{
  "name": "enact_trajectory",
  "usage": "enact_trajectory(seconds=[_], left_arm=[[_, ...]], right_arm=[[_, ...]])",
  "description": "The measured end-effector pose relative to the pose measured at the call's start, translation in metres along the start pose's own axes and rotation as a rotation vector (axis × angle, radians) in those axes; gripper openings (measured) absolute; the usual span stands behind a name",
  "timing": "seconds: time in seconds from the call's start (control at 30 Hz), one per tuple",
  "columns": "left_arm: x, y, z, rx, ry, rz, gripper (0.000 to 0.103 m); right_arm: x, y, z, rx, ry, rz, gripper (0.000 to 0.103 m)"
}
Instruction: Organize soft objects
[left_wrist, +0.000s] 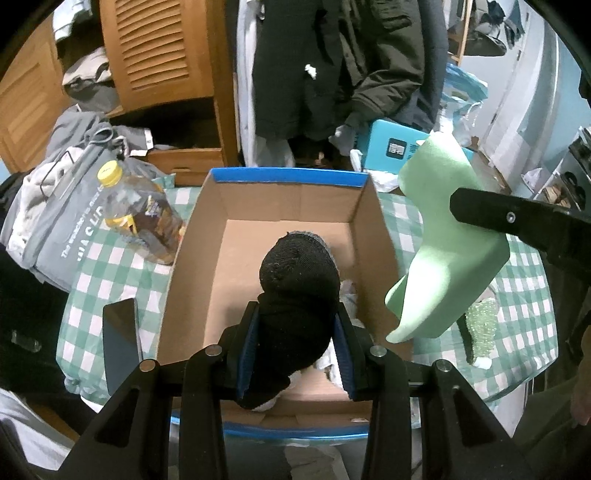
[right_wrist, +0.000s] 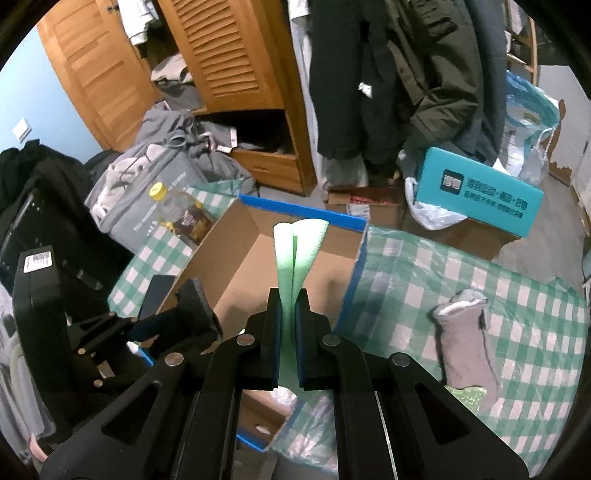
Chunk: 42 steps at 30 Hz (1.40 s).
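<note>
My left gripper (left_wrist: 297, 310) is shut on a rolled black sock bundle (left_wrist: 299, 273), held over the open cardboard box (left_wrist: 288, 206) with blue-taped rims. Some white soft material (left_wrist: 347, 291) lies inside the box under the bundle. My right gripper (right_wrist: 288, 295) is shut on a folded pale green foam piece (right_wrist: 299, 251), pinched flat between its pads just right of the box (right_wrist: 229, 266). In the left wrist view the same foam (left_wrist: 443, 258) hangs beside the box's right wall. A grey sock (right_wrist: 465, 343) lies on the green checked tablecloth (right_wrist: 480, 280).
A yellow-capped bottle (left_wrist: 140, 214) lies left of the box, and a dark phone (left_wrist: 122, 339) rests near the table's left edge. A sparkly green item (left_wrist: 480, 328) sits right of the box. Behind are a teal carton (right_wrist: 480, 195), hanging coats and a wooden wardrobe.
</note>
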<state>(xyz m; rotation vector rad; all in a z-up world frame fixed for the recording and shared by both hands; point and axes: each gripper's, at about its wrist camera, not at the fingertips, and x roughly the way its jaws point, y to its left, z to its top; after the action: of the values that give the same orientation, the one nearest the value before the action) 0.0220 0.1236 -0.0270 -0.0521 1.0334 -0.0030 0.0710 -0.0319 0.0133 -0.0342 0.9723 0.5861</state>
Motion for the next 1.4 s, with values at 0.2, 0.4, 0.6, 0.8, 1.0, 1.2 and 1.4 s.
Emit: enact_trajectory(seconds=[0.2, 0.4, 0.6, 0.8, 1.0, 1.2, 1.4], left_arm=[[0.005, 0.012, -0.003, -0.018, 0.011, 0.014, 0.038], [0.01, 0.021, -0.006, -0.03, 0.027, 0.025, 0.038], [0.013, 0.027, -0.008, -0.045, 0.038, 0.036, 0.039], [0.015, 0.028, -0.008, -0.054, 0.047, 0.045, 0.043], [0.01, 0.027, -0.007, -0.059, 0.033, 0.05, 0.057], [0.009, 0.023, -0.006, -0.054, 0.028, 0.044, 0.058], [0.008, 0.014, -0.004, -0.045, 0.026, 0.036, 0.059]], right_arm=[[0.016, 0.01, 0.001, -0.01, 0.03, 0.011, 0.006], [0.029, 0.016, -0.001, -0.02, 0.061, 0.017, 0.006], [0.04, 0.021, -0.005, -0.026, 0.091, 0.025, 0.006], [0.048, 0.021, -0.009, -0.025, 0.122, 0.031, 0.007], [0.049, 0.016, -0.012, -0.013, 0.128, 0.016, 0.031], [0.043, 0.01, -0.014, -0.003, 0.118, 0.004, 0.04], [0.037, 0.003, -0.018, 0.0, 0.111, -0.015, 0.046]])
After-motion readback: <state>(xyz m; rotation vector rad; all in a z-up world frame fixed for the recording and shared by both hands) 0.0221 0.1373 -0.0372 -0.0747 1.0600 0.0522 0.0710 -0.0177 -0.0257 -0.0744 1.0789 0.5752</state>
